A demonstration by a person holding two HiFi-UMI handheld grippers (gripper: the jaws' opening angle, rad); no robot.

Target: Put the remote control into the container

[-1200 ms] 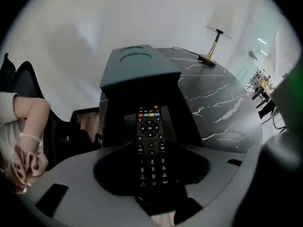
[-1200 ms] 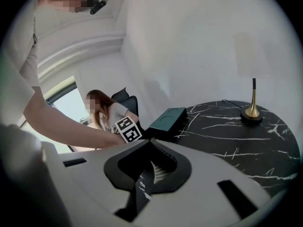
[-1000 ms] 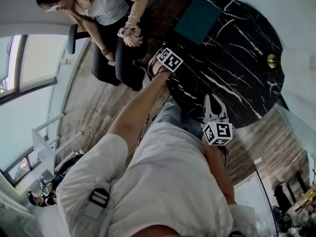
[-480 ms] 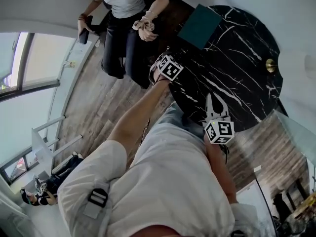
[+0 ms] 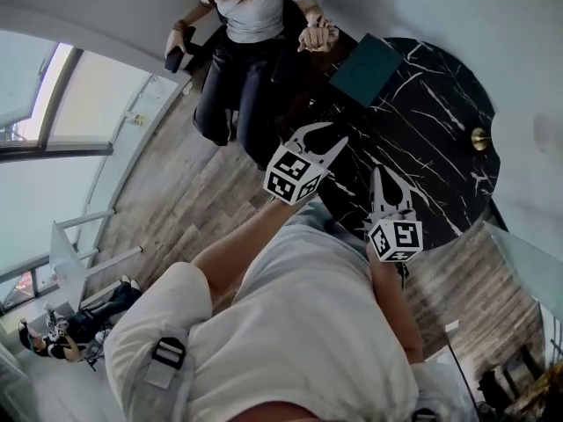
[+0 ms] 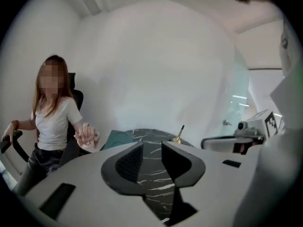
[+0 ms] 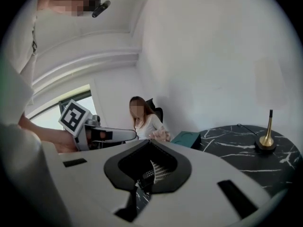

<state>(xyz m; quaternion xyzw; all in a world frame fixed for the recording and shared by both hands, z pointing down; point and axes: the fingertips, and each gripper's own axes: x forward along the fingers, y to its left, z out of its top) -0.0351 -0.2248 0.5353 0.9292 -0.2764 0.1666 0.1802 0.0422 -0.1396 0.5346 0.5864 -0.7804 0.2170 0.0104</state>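
Note:
A teal container (image 5: 365, 69) (image 6: 112, 138) (image 7: 187, 138) stands at the far side of a round black marble table (image 5: 431, 121) (image 7: 236, 148). I cannot make out the remote control on the dark top. My left gripper (image 5: 327, 134) (image 6: 152, 148) hovers at the table's near left edge. Its jaws are closing with nothing between them; only marble shows through the gap. My right gripper (image 5: 380, 176) (image 7: 150, 143) hangs over the near edge with its jaws meeting at the tips, and no held thing shows.
A person (image 5: 255, 7) (image 6: 52, 122) (image 7: 144, 119) sits in a chair on the far left of the table, one hand near the container. A small brass stand (image 5: 479, 137) (image 7: 266, 136) is at the table's right. Wooden floor lies to the left.
My left gripper has drawn back from the table's far left edge toward me. The right gripper has barely moved. The seated person now shows further right in view.

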